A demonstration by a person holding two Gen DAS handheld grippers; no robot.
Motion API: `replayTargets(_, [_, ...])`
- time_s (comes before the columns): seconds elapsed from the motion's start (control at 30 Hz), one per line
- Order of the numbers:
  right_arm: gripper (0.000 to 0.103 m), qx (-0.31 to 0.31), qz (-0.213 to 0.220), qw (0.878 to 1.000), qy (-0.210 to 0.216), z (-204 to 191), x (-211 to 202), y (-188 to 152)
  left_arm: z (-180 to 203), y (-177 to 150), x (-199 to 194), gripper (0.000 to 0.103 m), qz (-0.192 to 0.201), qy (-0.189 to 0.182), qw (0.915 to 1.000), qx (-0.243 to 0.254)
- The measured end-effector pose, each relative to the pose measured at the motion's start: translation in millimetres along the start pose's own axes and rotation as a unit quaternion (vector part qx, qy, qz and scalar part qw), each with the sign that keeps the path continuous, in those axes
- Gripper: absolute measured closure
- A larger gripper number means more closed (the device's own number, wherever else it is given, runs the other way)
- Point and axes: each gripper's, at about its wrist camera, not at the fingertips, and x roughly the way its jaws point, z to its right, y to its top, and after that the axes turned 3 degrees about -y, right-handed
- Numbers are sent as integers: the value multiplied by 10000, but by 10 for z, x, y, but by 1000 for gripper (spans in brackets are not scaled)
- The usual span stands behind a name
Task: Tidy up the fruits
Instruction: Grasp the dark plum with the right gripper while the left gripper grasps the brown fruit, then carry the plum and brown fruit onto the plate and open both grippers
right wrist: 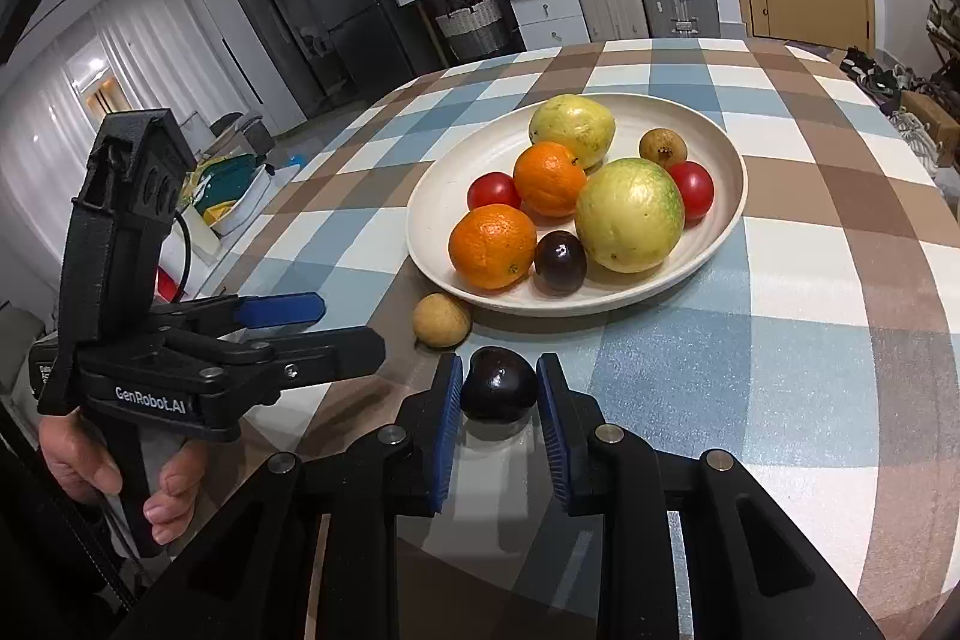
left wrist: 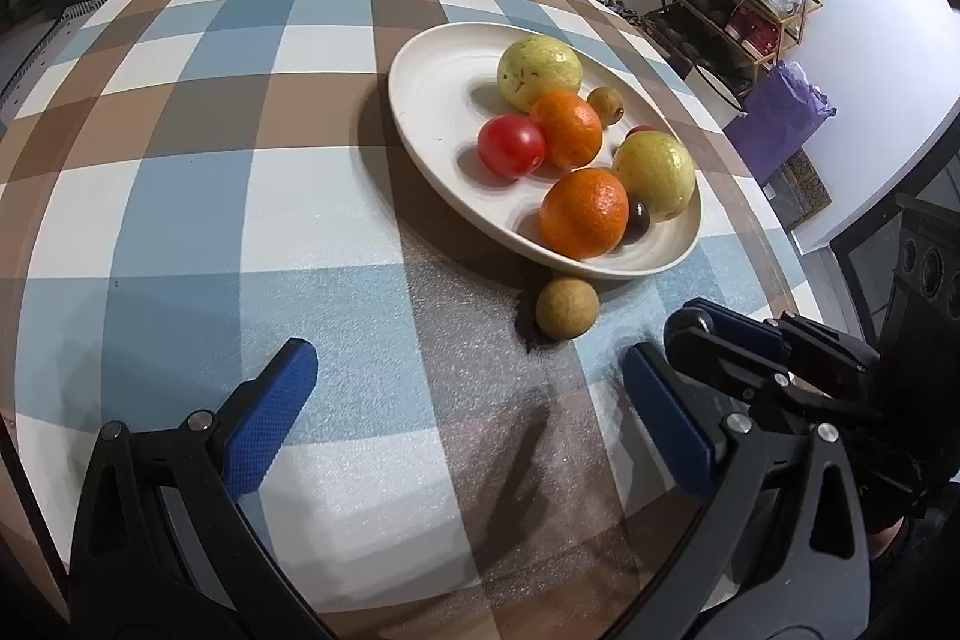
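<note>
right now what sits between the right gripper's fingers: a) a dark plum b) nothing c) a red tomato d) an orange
a: in the right wrist view the right gripper has its blue pads on either side of a dark plum on the table, near the plate; whether they press it I cannot tell.

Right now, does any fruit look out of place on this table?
Yes. A small tan round fruit lies on the checked tablecloth just outside the cream plate, while the other fruits sit in it. A dark purple plum is also off the plate, between the right claw pads.
</note>
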Motion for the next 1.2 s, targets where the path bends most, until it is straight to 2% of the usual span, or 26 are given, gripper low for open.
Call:
replayTargets(0.53, [77,308,106,9992,243,224,-68,-27,221,172,227,2,-44,458,9989,125])
replayTargets(0.63, [77,369,121,9988,304,251,-76,-28,290,203,268,14,-30,579,9981,206])
replayTargets(0.73, [77,331,145,9986,381,231,-94,-29,358,208,298,22,-52,540,9980,318])
replayTargets(0.8, [77,293,162,9985,443,212,-105,-30,399,201,302,34,-67,491,9980,404])
replayTargets(0.83, [77,279,169,9984,470,208,-105,-24,415,199,303,37,-77,443,9980,435])
replayTargets(0.93, [77,282,189,9980,534,205,-109,-22,441,193,296,56,-109,399,9979,493])
replayTargets(0.97, [77,294,199,9978,553,211,-109,-20,451,187,292,67,-125,387,9978,521])
replayTargets(1.0, [77,304,209,9977,567,213,-114,-21,461,183,293,73,-151,400,9976,550])
replayTargets(1.1, [77,318,242,9976,567,215,-133,-23,484,172,292,80,-220,371,9973,589])
replayTargets(1.2, [77,275,255,9979,533,186,-167,-39,506,134,277,80,-254,330,9972,628])
